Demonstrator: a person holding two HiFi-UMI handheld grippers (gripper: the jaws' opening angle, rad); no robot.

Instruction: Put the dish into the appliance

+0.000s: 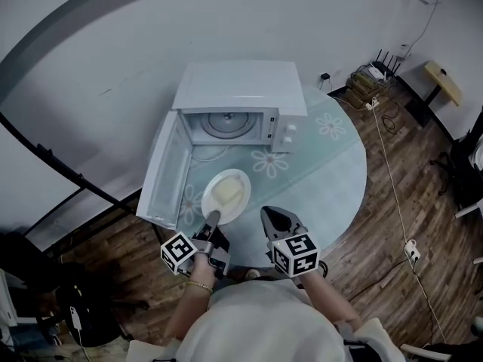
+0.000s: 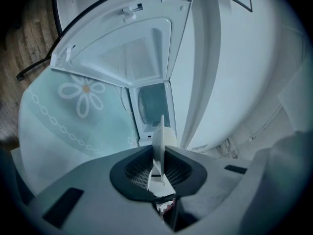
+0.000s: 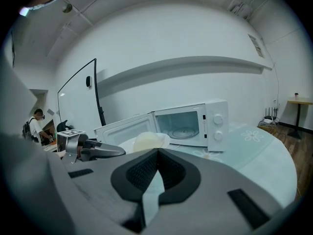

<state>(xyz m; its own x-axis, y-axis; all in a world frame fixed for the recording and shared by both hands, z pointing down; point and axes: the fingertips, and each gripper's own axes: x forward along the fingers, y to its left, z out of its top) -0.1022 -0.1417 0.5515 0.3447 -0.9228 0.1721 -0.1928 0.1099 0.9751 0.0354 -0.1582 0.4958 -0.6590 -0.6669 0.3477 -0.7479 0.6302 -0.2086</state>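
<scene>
Head view steeply down over bench point(image 1: 332, 164); both gripper views low, near, facing microwave point(image 1: 240, 89) all three share.

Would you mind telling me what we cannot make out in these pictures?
- The food on the plate: a small pale patch in the head view; the left gripper view shows the plate edge-on.
- The microwave dials: markings too small in the right gripper view.
- The clutter at the head view's upper right: too small.
- The background person: tiny at the right gripper view's left edge.
</scene>
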